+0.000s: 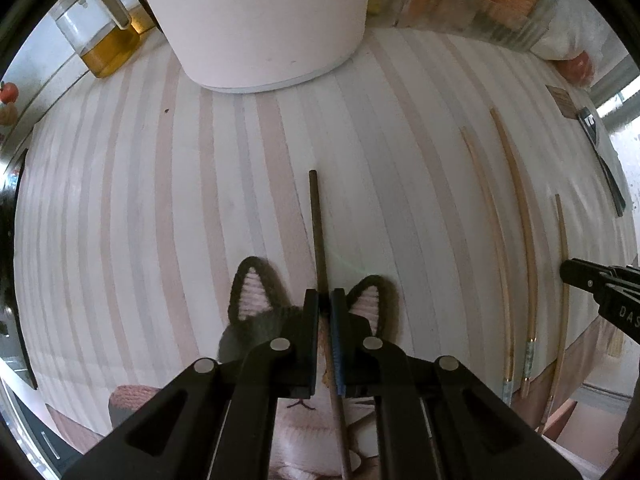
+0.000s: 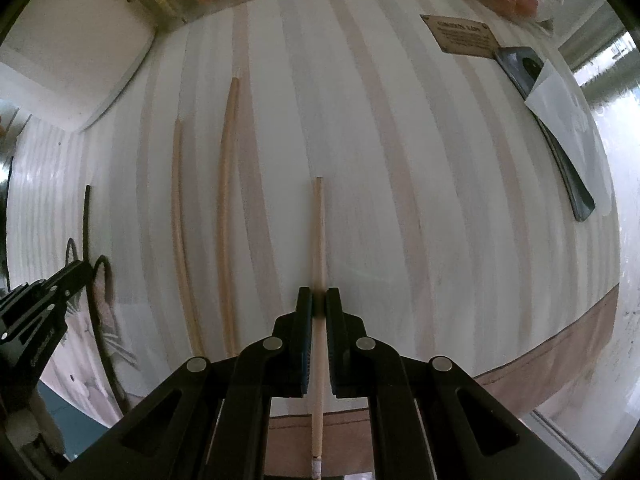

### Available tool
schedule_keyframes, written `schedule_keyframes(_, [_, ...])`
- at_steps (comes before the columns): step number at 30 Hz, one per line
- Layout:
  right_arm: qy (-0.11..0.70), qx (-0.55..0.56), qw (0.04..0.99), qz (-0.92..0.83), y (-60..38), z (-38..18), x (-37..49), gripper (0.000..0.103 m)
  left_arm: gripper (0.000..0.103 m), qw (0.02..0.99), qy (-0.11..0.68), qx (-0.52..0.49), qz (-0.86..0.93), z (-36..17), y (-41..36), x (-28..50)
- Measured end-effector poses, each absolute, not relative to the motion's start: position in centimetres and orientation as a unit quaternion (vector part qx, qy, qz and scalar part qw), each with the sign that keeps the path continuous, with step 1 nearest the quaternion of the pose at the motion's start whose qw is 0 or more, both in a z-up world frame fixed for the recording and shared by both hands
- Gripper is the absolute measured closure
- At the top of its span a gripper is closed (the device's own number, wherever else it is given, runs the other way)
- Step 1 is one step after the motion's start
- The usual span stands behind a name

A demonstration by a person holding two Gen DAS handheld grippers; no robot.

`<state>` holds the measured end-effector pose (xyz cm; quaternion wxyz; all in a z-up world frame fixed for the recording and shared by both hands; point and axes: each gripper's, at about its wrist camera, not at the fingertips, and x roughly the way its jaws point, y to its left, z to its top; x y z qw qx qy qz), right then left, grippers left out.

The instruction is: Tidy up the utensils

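Note:
My left gripper [image 1: 325, 294] is shut on a dark brown chopstick [image 1: 317, 216] that points forward over the striped cloth, above a knitted cat-face coaster [image 1: 256, 300]. My right gripper [image 2: 319, 294] is shut on a light wooden chopstick [image 2: 318, 224], also pointing forward. Two more light chopsticks [image 2: 200, 216] lie side by side on the cloth left of the right gripper; they also show in the left wrist view [image 1: 516, 220]. A large white container [image 1: 260, 20] stands at the back. The left gripper shows at the left edge of the right wrist view [image 2: 76, 276].
A dark spoon [image 2: 560, 148] lies partly under white paper at the right, next to a brown card [image 2: 464, 36]. A jar of amber liquid [image 1: 104, 32] stands back left. Packets and clear bins [image 1: 472, 4] line the back. The table's front edge [image 2: 540, 360] is near.

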<state>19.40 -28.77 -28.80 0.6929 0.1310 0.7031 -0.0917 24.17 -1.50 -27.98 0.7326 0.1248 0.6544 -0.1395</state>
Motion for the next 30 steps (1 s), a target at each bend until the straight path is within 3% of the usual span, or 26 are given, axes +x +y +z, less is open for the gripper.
schedule_keyframes(30, [0.711,0.116,0.688,-0.09,-28.3,-28.8,20.7,0.096,0.096,0.735,0.652,0.123,-0.138,-28.3,-2.1,24.2])
